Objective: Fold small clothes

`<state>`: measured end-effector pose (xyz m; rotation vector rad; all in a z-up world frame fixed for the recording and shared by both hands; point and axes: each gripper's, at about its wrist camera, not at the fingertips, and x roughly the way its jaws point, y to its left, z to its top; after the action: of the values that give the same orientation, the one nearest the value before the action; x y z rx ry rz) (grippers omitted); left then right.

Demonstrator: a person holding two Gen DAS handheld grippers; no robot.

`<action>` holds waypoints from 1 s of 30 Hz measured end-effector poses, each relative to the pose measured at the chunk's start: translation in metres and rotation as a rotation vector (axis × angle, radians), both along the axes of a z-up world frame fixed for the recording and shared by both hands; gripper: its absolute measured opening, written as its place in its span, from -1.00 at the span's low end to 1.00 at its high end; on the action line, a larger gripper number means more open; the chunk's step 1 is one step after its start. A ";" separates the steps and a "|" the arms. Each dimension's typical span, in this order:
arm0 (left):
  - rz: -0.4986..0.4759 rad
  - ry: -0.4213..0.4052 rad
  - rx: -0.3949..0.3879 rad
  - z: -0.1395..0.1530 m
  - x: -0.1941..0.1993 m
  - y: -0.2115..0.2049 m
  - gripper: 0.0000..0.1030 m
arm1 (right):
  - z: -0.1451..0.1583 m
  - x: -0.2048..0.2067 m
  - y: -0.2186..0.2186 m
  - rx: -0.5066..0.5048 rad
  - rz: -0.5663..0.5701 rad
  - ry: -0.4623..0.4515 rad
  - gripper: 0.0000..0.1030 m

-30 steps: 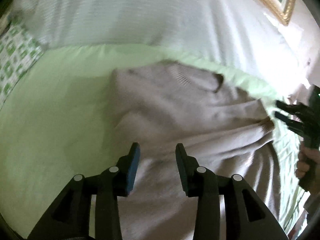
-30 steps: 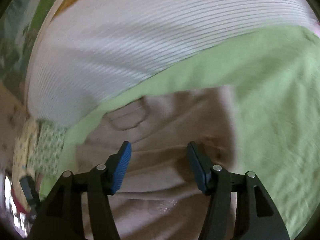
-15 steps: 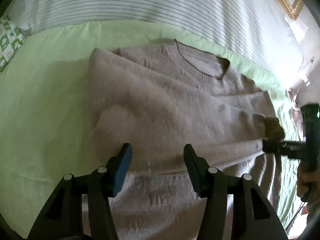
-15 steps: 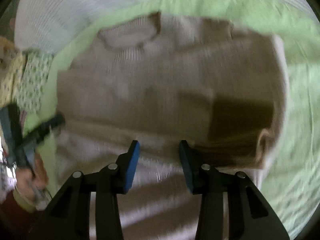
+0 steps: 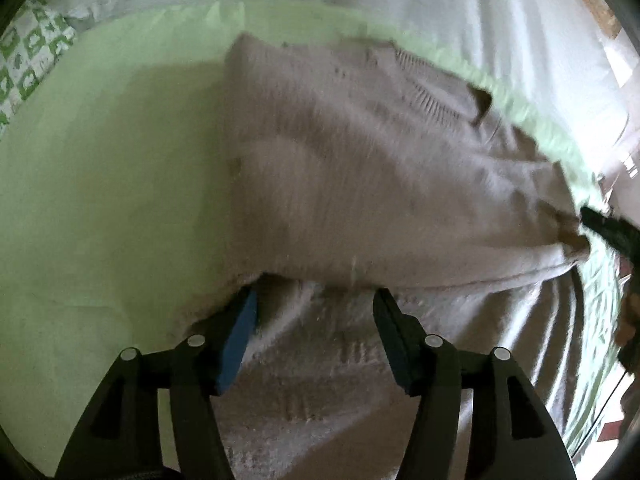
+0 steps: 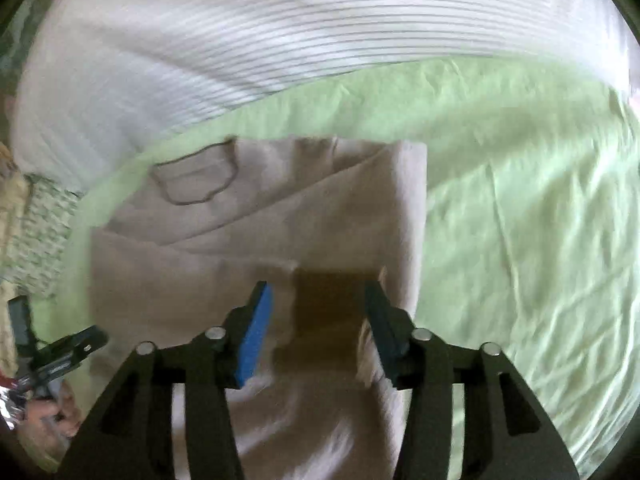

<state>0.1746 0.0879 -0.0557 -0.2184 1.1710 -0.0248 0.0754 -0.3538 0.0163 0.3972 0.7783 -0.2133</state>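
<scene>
A beige knitted sweater [image 5: 360, 184] lies on the green sheet [image 5: 100, 200], one sleeve folded across its body. My left gripper [image 5: 316, 304] hovers low over the lower part, tips at the folded sleeve's edge. Its jaws are opening, fabric lies under them, and the pads press nothing. In the right wrist view the sweater [image 6: 248, 240] shows its neckline at the upper left. The sleeve's brown cuff [image 6: 328, 304] lies between the fingers of my right gripper [image 6: 318, 296]. Those jaws are opening too, with gaps on both sides of the cuff. Each view shows the other gripper at its edge: right [image 5: 608, 232], left [image 6: 72, 352].
White striped bedding [image 6: 280, 40] borders the sheet's far side. A green-patterned cloth [image 5: 28, 52] lies at the sheet's left end. A person's hand [image 6: 44, 420] holds the left gripper. Bare, wrinkled green sheet [image 6: 520, 240] spreads to the right of the sweater.
The left gripper sank closer to the sweater and its jaws widened. The right gripper's jaws narrowed, then widened, and the brown cuff now lies between its fingers.
</scene>
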 end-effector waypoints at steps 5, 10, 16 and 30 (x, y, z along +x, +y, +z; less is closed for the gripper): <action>-0.004 0.002 0.028 -0.006 -0.003 -0.005 0.22 | -0.001 0.021 -0.004 -0.045 0.042 0.018 0.00; 0.031 -0.115 -0.035 0.028 -0.009 0.002 0.22 | -0.023 0.032 0.001 -0.080 0.119 0.104 -0.68; 0.065 -0.090 0.044 0.017 0.009 0.010 0.23 | 0.000 0.020 -0.015 -0.035 0.024 -0.057 -1.00; 0.075 -0.060 -0.014 0.022 -0.026 0.034 0.27 | -0.018 -0.043 0.004 0.061 -0.091 -0.064 -0.32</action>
<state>0.1491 0.1216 -0.0342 -0.2721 1.1024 0.0267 0.0324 -0.3502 -0.0013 0.4953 0.7062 -0.2610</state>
